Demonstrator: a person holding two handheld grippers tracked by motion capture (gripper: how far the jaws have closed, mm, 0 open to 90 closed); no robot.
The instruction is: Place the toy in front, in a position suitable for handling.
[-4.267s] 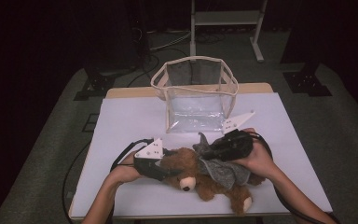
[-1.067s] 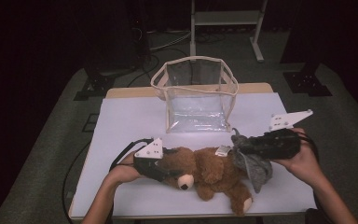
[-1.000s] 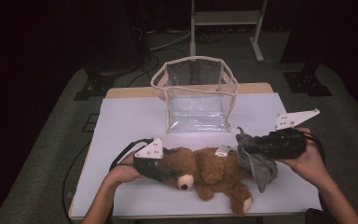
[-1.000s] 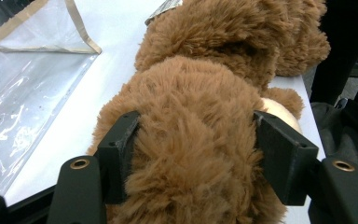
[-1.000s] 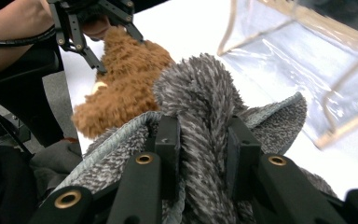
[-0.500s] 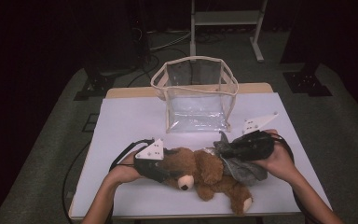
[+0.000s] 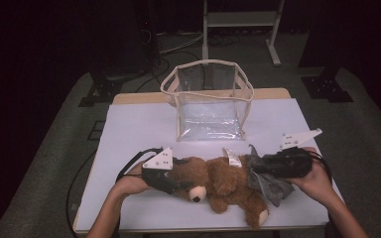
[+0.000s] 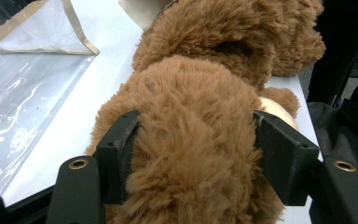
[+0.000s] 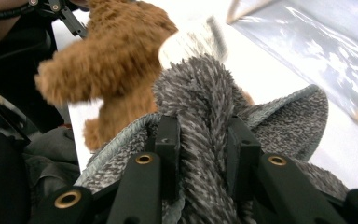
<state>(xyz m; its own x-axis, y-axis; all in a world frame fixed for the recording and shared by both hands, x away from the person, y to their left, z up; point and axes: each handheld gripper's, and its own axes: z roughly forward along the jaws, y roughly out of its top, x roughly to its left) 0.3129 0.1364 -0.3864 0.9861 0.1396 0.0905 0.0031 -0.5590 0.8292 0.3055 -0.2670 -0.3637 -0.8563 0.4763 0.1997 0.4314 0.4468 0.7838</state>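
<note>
The teddy bear lies lengthwise between both grippers: the left gripper clamps its head, while the right gripper pinches the grey cloth at its legs.

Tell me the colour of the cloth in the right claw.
The cloth is mottled grey, dark and light flecks mixed; the right gripper view shows it best.

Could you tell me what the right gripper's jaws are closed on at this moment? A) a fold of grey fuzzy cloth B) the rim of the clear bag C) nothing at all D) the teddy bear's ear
A: in the right gripper view, the right gripper has both black jaws pinching a bunched fold of the grey cloth, with the brown teddy bear lying beyond it.
</note>
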